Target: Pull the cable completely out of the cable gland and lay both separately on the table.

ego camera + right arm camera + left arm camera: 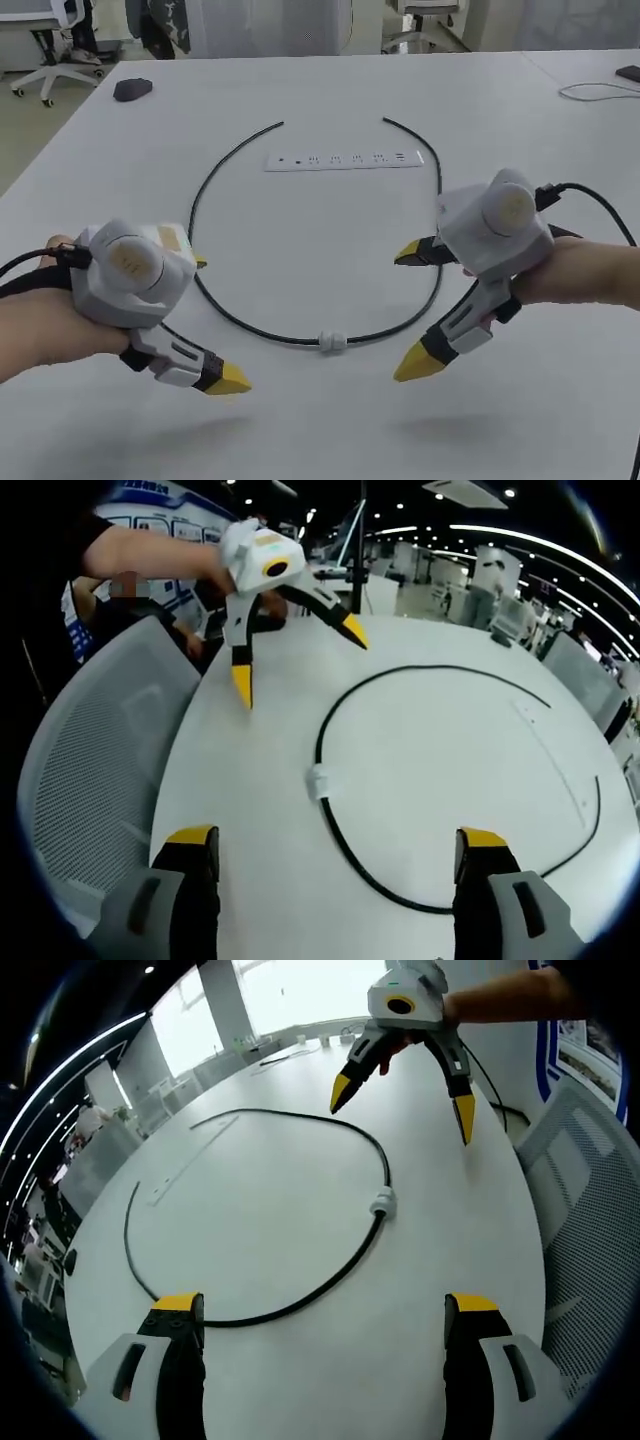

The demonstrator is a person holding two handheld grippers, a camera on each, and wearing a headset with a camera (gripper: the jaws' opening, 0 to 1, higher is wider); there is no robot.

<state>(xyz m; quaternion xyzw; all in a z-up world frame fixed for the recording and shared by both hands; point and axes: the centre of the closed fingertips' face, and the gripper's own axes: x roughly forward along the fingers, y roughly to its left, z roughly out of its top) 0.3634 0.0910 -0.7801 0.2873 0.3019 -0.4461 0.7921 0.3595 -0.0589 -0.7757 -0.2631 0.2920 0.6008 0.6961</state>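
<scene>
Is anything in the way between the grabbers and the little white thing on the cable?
No, nothing visible. The gland sits on the cable on the bare table, between the open left gripper and the open right gripper. The power strip lies farther back, out of the way.

Your left gripper (214,320) hangs low, jaws spread wide and empty. Your right gripper (410,311) faces it, jaws just as wide, tips pointing inward.
</scene>
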